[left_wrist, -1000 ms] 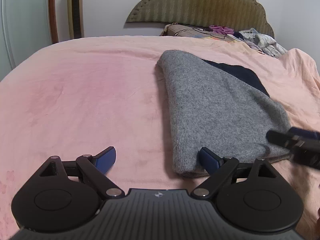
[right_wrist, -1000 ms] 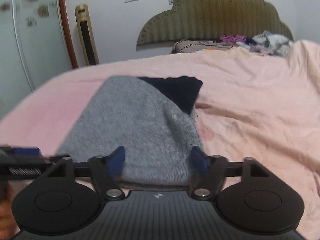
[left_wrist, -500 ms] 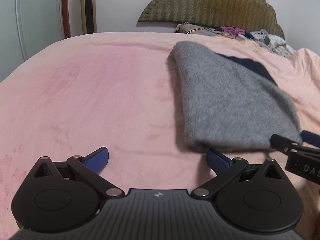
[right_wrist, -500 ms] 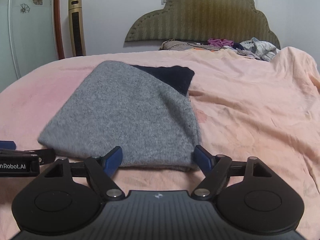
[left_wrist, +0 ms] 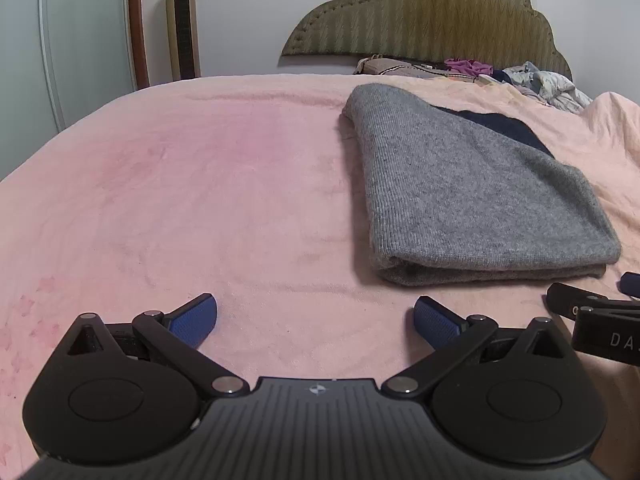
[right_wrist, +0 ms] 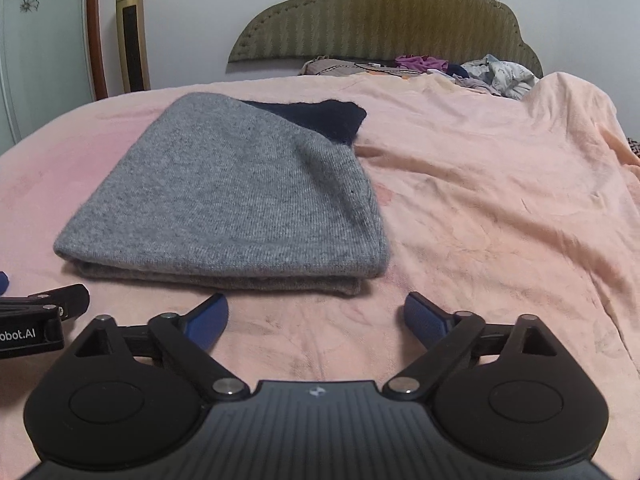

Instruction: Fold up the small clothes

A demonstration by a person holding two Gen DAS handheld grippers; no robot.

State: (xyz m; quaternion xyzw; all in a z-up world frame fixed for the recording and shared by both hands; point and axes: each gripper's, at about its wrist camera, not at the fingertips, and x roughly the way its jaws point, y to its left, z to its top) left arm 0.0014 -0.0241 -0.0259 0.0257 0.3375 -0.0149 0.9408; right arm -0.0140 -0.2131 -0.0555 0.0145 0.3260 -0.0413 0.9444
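The grey knitted garment lies folded on the pink bed in the centre-left of the right wrist frame, its doubled edge turned toward the lower edge and a dark blue piece showing from under its upper right corner, which suggests the fold is made and the cloth set down to rest. The left hand-held gripper and the right hand-held gripper both stand wide and empty just short of that near edge. Bare blanket fills the left of the left wrist frame, leaving open room there, while loose clothes crowd the upper right by the headboard.
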